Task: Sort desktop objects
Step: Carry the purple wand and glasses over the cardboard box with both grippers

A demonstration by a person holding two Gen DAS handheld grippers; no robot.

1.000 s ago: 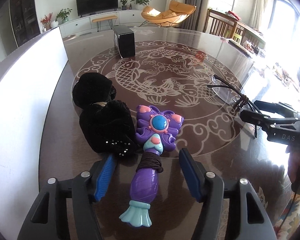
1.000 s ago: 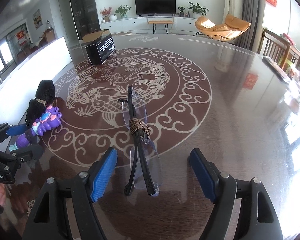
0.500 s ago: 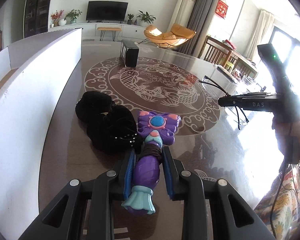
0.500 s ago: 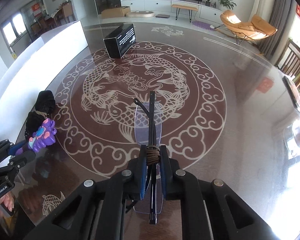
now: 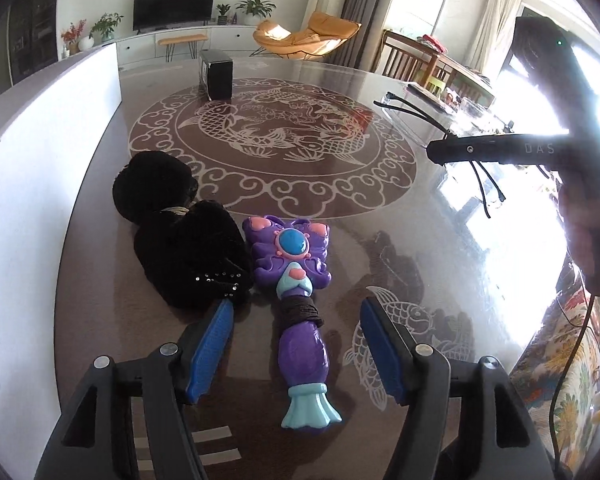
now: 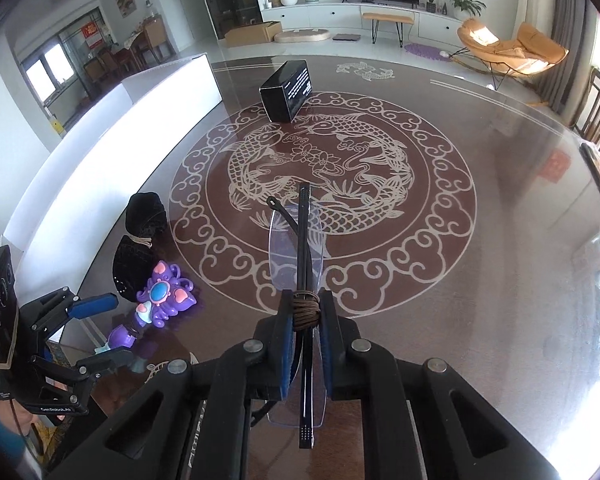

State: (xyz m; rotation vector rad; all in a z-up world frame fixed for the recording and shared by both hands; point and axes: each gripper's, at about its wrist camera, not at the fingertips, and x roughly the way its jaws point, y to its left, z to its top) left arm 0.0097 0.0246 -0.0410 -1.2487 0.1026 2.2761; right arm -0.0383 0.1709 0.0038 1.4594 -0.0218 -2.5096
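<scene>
A purple toy wand [image 5: 296,296] with a blue gem lies on the dark table, its handle between the blue pads of my left gripper [image 5: 296,316], which is open around it. It also shows in the right wrist view [image 6: 158,300]. A black velvet pouch [image 5: 180,236] lies touching the wand's left side. My right gripper [image 6: 306,316] is shut on folded glasses [image 6: 300,248] bound with brown cord and holds them above the table. The glasses also show in the left wrist view [image 5: 420,114].
A black box [image 6: 288,90] stands at the far side of the table's fish pattern [image 6: 320,168]. A long white board [image 5: 40,160] runs along the table's left edge. The right gripper's body [image 5: 500,148] hangs at the right in the left wrist view.
My left gripper shut on the wand's handle half a second ago and is now open again, the wand on the table. My right gripper shut on the glasses and lifted them.
</scene>
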